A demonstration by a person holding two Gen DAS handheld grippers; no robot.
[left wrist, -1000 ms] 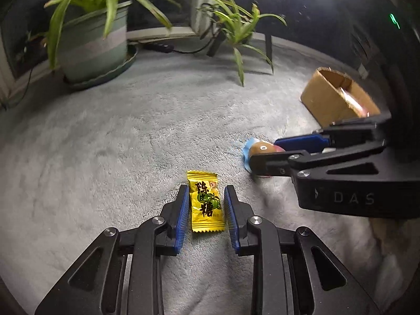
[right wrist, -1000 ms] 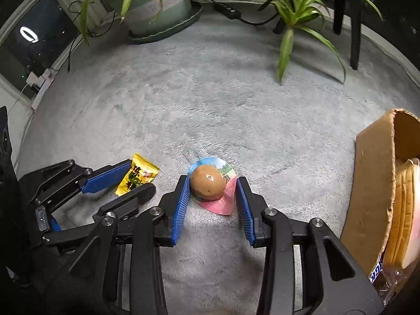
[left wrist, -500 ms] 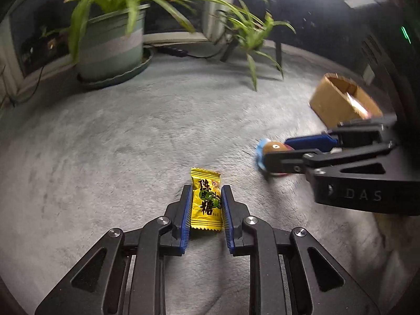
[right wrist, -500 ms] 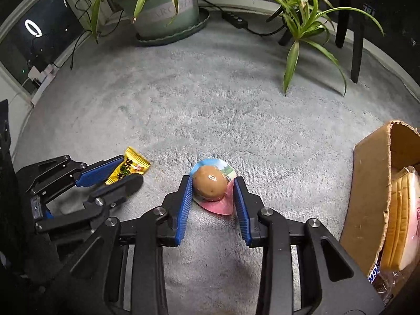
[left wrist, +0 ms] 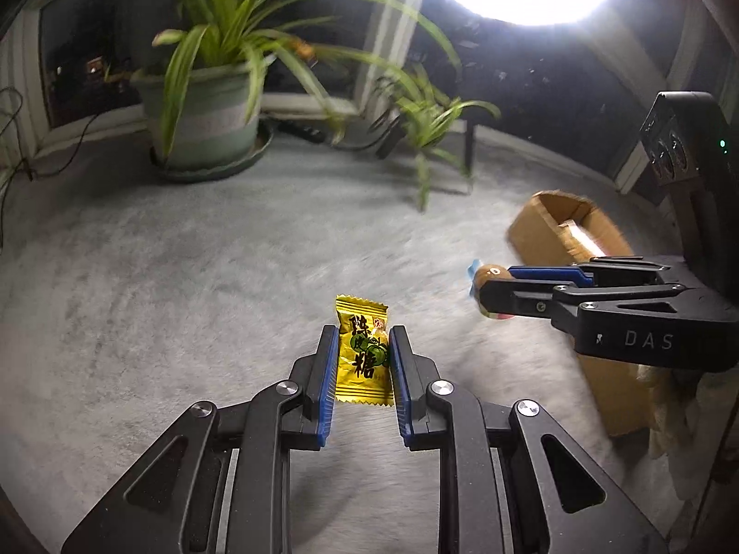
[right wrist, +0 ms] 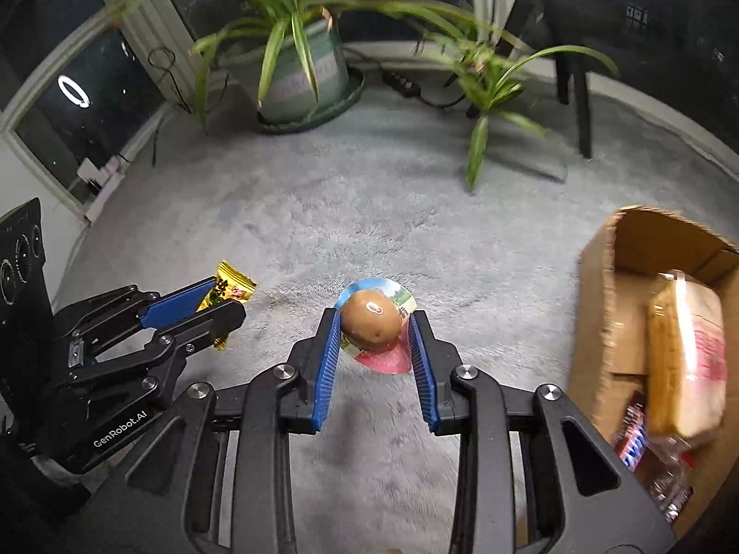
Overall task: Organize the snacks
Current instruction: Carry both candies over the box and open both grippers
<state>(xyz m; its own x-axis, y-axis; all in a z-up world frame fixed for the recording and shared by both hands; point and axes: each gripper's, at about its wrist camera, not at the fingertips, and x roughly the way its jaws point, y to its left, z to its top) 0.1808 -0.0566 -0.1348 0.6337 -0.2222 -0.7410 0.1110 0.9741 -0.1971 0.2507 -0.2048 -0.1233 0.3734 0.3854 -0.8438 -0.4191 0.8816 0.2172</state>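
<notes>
My left gripper [left wrist: 361,340] is shut on a yellow candy packet [left wrist: 363,354] and holds it above the grey carpet; both show at the left of the right wrist view, the gripper [right wrist: 219,298] and the packet [right wrist: 230,287]. My right gripper [right wrist: 373,318] is shut on a packaged brown egg snack [right wrist: 372,321] with a blue and pink wrapper, lifted off the carpet. It shows at the right of the left wrist view [left wrist: 489,277]. An open cardboard box [right wrist: 619,267] holding several snacks stands to the right.
A large potted plant [right wrist: 305,78] and a smaller plant [right wrist: 485,87] stand at the back by the window. A power strip [right wrist: 404,83] and cable lie between them. A black chair leg [right wrist: 582,111] stands at the back right. The box also shows in the left wrist view [left wrist: 554,226].
Both grippers closed on their snacks and lifted them off the carpet. Both views rose and tilted up; the box came nearer the right gripper.
</notes>
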